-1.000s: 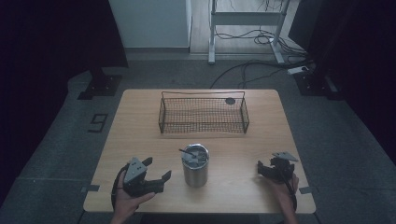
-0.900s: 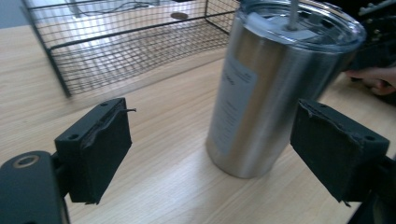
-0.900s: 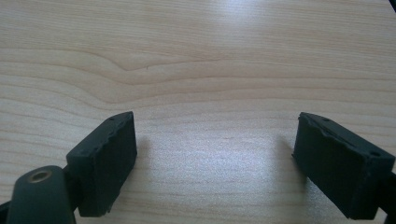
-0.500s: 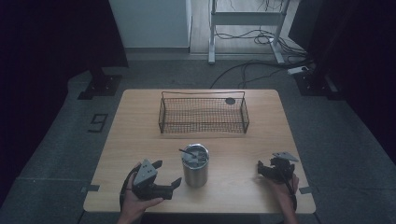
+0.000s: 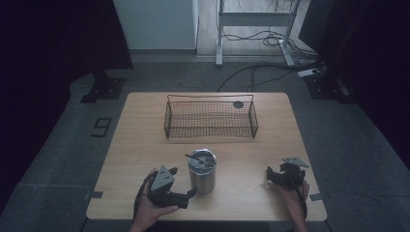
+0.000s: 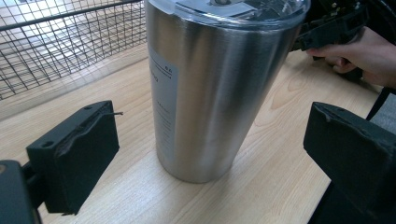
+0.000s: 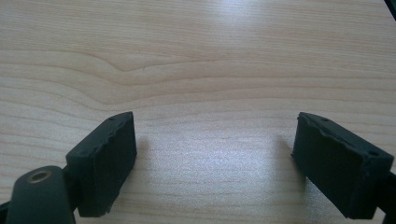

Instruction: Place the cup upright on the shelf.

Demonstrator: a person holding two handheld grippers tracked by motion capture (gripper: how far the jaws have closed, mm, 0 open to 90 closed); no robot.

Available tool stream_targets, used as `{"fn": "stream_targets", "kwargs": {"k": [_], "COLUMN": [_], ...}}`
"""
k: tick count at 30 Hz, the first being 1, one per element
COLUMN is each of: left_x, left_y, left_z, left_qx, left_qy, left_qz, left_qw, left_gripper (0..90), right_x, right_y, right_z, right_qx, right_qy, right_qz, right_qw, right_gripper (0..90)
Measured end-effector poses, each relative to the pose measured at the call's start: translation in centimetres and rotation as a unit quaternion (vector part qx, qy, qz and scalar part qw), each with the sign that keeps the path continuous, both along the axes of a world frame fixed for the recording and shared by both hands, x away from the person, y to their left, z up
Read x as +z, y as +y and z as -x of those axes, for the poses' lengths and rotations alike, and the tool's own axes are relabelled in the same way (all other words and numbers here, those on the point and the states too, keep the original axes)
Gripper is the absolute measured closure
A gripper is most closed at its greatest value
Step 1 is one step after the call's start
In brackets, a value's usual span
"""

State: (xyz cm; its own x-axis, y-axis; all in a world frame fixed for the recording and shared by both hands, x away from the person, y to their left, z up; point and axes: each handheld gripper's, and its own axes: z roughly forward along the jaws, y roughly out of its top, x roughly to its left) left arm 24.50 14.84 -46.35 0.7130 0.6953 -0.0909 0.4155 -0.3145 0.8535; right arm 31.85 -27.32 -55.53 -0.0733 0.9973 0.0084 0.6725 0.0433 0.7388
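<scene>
On grey floor: wooden table [image 5: 145, 145] | dark curtains [image 5: 53, 34] flanking

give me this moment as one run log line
left gripper: open, jaws either side of steel tumbler, not touching | right gripper: open, over bare table | wire basket: empty

i read this as a lab or recording studio, not a home. my light wooden table [image 5: 145, 145] stands alone on grey carpet [image 5: 63, 159], with black curtains [image 5: 43, 43] hanging dark on both sides. a floor marker shaped like a 9 [image 5: 101, 127] lies beside the table. behind it i see a metal equipment frame [image 5: 254, 29] and loose cables [image 5: 261, 72] running to a power strip [image 5: 309, 73].
</scene>
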Motion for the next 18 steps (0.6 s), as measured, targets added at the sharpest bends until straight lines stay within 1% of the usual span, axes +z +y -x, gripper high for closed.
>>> {"fn": "stream_targets", "kwargs": {"k": [2, 5, 7, 8, 9, 11, 14, 15, 18], "left_x": [-0.1, -0.1, -0.1, -0.1, -0.2, -0.3, -0.5, -0.7, -0.9], "left_y": [-0.2, -0.8, -1.5, -1.5, -2.1, -2.5, -2.9, -3.2, -3.5], "left_z": [-0.2, -0.6, -0.9, -0.9, -1.2, -1.5, -1.8, -2.0, -2.3], "left_qx": [0.000, 0.005, 0.002, 0.002, 0.003, 0.010, 0.013, 0.016, 0.015], "left_qy": [0.003, 0.004, 0.001, 0.001, 0.001, 0.002, 0.001, 0.003, 0.003], "left_qz": [0.002, -0.004, -0.004, -0.004, -0.004, -0.006, -0.009, -0.013, -0.018], "left_qw": [1.0000, 1.0000, 1.0000, 1.0000, 1.0000, 0.9999, 0.9999, 0.9998, 0.9997], "left_gripper": [3.5, 4.0, 3.7, 3.6, 3.7, 3.8, 4.6, 4.8, 4.5], "right_x": [0.0, 0.0, 0.0, 0.0, 0.0, 0.0, 0.0, 0.0, 0.0], "right_y": [0.0, 0.0, 0.0, 0.0, 0.0, 0.0, 0.0, 0.0, 0.0], "right_z": [0.0, 0.0, 0.0, 0.0, 0.0, 0.0, 0.0, 0.0, 0.0], "right_qx": [0.000, 0.001, 0.001, 0.001, 0.001, 0.001, 0.001, 0.001, 0.001], "right_qy": [0.000, 0.000, 0.000, 0.000, 0.000, 0.000, 0.000, 0.000, 0.001], "right_qz": [0.000, -0.001, -0.002, -0.002, -0.002, -0.002, -0.002, -0.002, -0.002], "right_qw": [1.0000, 1.0000, 1.0000, 1.0000, 1.0000, 1.0000, 1.0000, 1.0000, 1.0000], "right_gripper": [13.3, 13.3, 13.3, 13.3, 13.3, 13.3, 13.3, 13.3, 13.3]}}
